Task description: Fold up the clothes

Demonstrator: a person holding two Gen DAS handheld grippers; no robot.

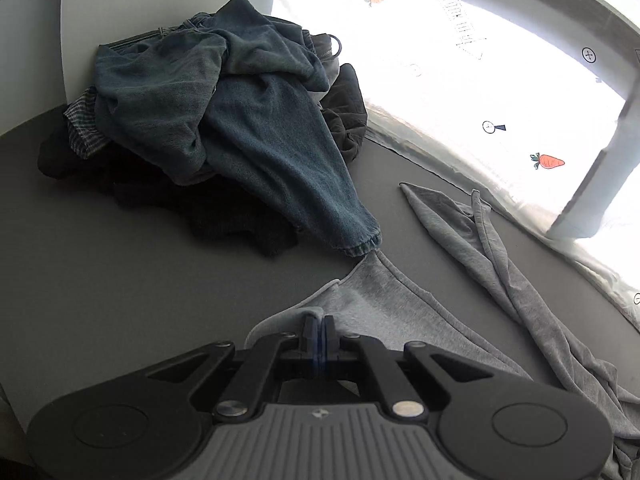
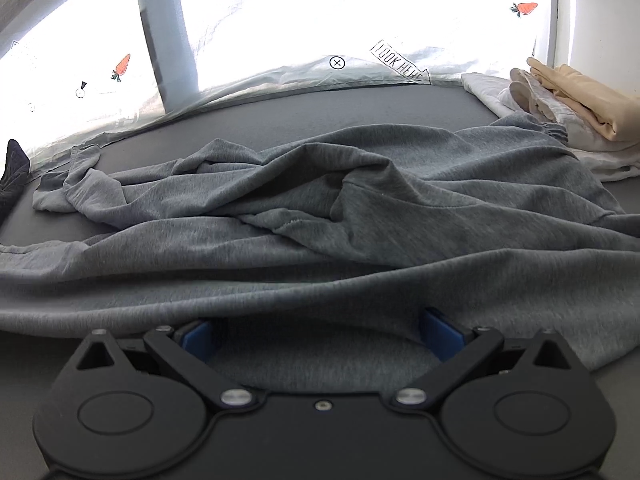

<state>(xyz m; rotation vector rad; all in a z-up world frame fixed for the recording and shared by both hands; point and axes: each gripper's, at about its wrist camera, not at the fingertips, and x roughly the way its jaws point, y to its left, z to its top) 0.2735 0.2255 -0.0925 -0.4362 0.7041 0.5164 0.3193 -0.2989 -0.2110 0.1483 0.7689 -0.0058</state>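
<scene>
Left tongs (image 1: pixel 319 330) pinched tight on the grey garment's (image 1: pixel 384 296) edge. Right tongs (image 2: pixel 320 332) spread wide, garment lying between, ungripped. Jeans (image 1: pixel 256 120) at eleven o'clock.

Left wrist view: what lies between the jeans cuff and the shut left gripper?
Only grey garment: its fabric runs from the jeans cuff to the left gripper, which pinches its edge.

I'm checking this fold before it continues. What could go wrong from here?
1. The left gripper pinches only the edge of the grey garment, so it may slip.
2. A jeans leg lies on the garment; pulling might drag it.
3. The right gripper is open; cloth there could bunch.
</scene>
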